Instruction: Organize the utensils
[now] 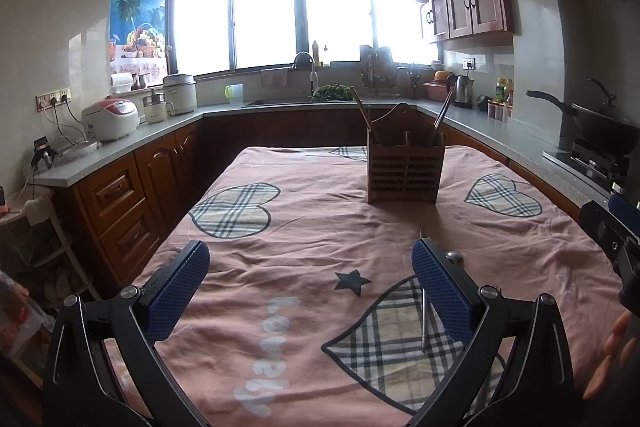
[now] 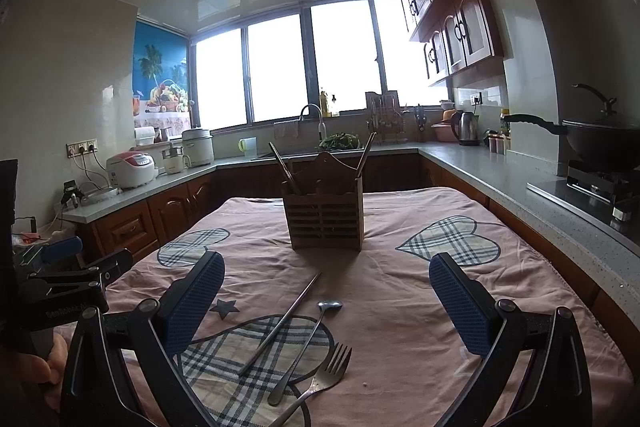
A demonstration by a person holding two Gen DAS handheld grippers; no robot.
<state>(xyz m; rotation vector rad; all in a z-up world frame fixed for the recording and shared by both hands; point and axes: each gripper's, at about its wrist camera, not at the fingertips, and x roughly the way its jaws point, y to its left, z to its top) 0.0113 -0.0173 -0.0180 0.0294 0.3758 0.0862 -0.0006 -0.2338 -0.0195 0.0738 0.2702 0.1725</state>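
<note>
A wooden slatted utensil holder [image 2: 326,217] stands on the pink cloth, with chopsticks [image 2: 282,165] leaning out of it; it also shows in the left wrist view [image 1: 405,169]. A metal chopstick [image 2: 282,321], a spoon [image 2: 308,347] and a fork [image 2: 320,379] lie on the cloth in front of my right gripper [image 2: 326,301], which is open and empty above them. My left gripper [image 1: 310,285] is open and empty; a chopstick [image 1: 424,319] lies beside its right finger [image 1: 440,291], and the spoon bowl [image 1: 455,257] peeks out behind it.
The pink cloth with plaid hearts [image 1: 280,307] covers the table. Kitchen counters surround it: rice cookers [image 1: 112,119] left, sink [image 1: 280,102] at the back, a kettle [image 2: 466,129] and a wok on the stove [image 2: 604,143] right. The other gripper shows at each view's edge.
</note>
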